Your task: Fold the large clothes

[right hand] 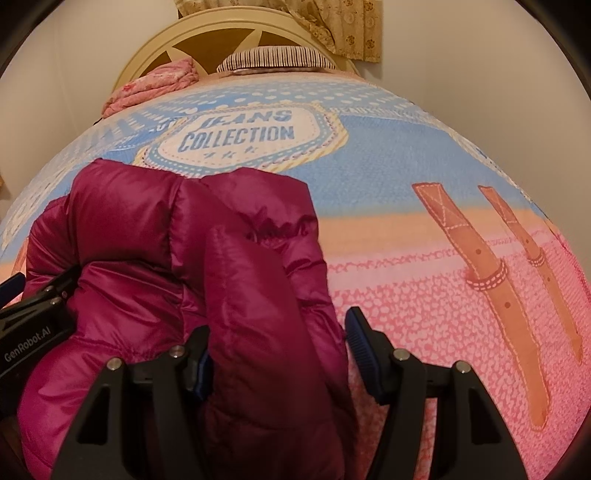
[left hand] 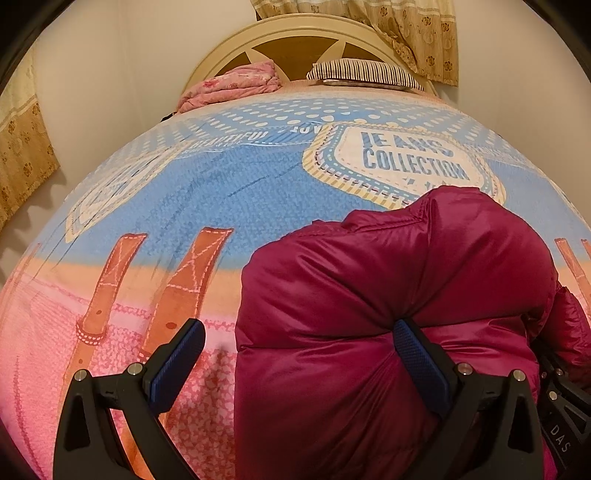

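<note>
Between our two grippers, a magenta puffer jacket (left hand: 388, 295) sits bunched on the bed.

Our left gripper (left hand: 299, 338) has its jaws apart, the inner finger pressing into the jacket's side, nothing clamped. Our right gripper (right hand: 279, 339) also stands open, straddling a padded fold. Beyond lies the blue-and-pink bedspread (right hand: 406, 155), then a striped pillow (left hand: 365, 72), a pink blanket (left hand: 229, 86) and the headboard (left hand: 295, 33).

a home bedroom: bed (left hand: 221, 206), headboard (left hand: 295, 37), pillow (left hand: 364, 72), curtains (left hand: 417, 33).
</note>
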A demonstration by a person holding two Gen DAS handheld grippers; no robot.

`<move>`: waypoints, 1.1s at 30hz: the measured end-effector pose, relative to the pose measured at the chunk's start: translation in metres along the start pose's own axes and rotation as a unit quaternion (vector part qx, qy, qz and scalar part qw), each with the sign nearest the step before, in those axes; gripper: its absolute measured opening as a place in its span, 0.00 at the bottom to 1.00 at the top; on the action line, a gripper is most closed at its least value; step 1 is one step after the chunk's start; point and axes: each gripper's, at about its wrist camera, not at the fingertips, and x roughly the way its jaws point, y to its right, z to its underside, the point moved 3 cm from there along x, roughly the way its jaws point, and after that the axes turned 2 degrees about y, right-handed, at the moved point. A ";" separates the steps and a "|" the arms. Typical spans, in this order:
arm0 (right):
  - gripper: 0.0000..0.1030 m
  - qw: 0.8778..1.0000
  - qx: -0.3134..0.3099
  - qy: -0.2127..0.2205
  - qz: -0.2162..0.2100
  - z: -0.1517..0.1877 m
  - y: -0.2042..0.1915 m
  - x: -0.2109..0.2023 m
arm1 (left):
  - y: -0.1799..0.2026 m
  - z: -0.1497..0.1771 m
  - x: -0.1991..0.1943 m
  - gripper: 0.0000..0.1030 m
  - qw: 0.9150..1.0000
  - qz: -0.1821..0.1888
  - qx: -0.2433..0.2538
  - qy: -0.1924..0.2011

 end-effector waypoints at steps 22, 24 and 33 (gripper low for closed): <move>0.88 0.996 0.039 -0.012 -0.080 0.006 0.035 -0.029 | -0.040 0.053 -0.068 0.99 0.988 0.136 -0.073 -0.024; 0.88 0.996 0.028 -0.006 -0.080 0.010 0.035 -0.039 | -0.039 0.058 -0.071 0.99 0.986 0.145 -0.082 -0.028; 0.75 0.992 0.027 -0.022 -0.118 0.027 0.029 -0.029 | -0.024 0.063 -0.054 0.99 0.981 0.176 -0.067 -0.047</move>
